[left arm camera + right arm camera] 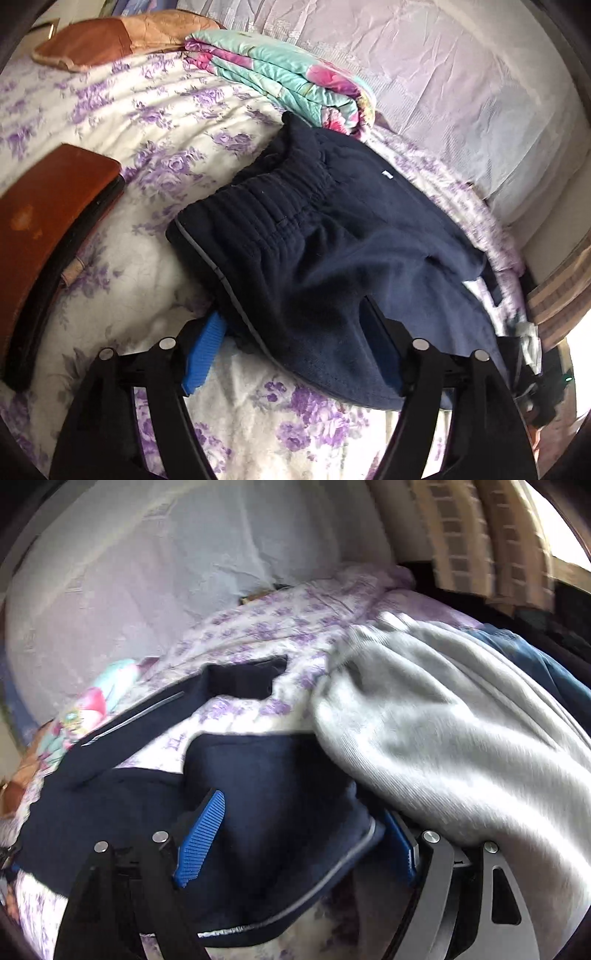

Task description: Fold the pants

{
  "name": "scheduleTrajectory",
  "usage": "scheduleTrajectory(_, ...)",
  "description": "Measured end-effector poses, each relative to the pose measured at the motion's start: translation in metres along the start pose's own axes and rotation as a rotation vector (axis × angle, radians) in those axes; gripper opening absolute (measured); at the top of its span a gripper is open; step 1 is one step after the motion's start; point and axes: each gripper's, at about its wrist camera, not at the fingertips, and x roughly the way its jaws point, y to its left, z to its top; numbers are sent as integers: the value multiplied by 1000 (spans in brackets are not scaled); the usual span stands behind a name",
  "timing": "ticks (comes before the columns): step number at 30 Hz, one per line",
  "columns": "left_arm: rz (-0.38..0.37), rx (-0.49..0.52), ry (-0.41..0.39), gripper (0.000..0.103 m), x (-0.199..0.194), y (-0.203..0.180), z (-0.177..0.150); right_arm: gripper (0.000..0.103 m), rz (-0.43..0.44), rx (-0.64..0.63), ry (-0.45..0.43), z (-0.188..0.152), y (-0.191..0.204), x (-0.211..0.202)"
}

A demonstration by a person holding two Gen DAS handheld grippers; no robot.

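Blue ribbed pads are seen spread wide on both tools. Between the parted jaws of the left tool a fold of the navy pants lies loose, apparently not pinched; the right tool is likewise opened wide, with the pants' piped edge draped between its pads. The pants are laid on the floral bedspread, waistband just beside the folded flowered quilt, one leg trailing away from it. A first fold appears done; further folding is judged left. A grey garment is heaped beside the pants.
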Motion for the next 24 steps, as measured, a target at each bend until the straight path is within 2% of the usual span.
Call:
scheduleTrajectory(2,28,16,-2,70,-1,-4,1,80,-73,-112,-1,9,-5,2)
scheduleTrajectory(5,67,48,-8,70,-3,-11,-1,81,-224,-363,-33,19,-26,2)
scheduleTrajectory(7,78,68,-16,70,-7,-12,-2,81,-308,-468,-37,25,-48,2)
scheduleTrajectory(8,87,76,-21,70,-8,-12,-1,81,-325,-479,-32,29,-59,0)
scheduleTrajectory(9,102,86,-39,70,-15,-11,-1,81,-319,-463,-20,35,-70,-3)
scheduleTrajectory(12,111,89,-99,70,-35,-7,4,82,-200,-296,-24,53,-76,-23)
scheduleTrajectory(15,80,90,-139,70,-44,-15,24,94,-23,-237,18,70,-37,-22)
scheduleTrajectory(18,55,127,-143,70,-29,-40,47,94,96,-215,129,87,5,19)
scheduleTrajectory(20,50,153,-143,73,-6,-60,65,94,125,-161,209,102,28,67)
scheduleTrajectory(21,49,144,-139,76,2,-63,72,93,114,-139,239,109,36,91)
scheduleTrajectory(24,4,66,-84,77,37,-64,95,93,26,-45,280,122,37,148)
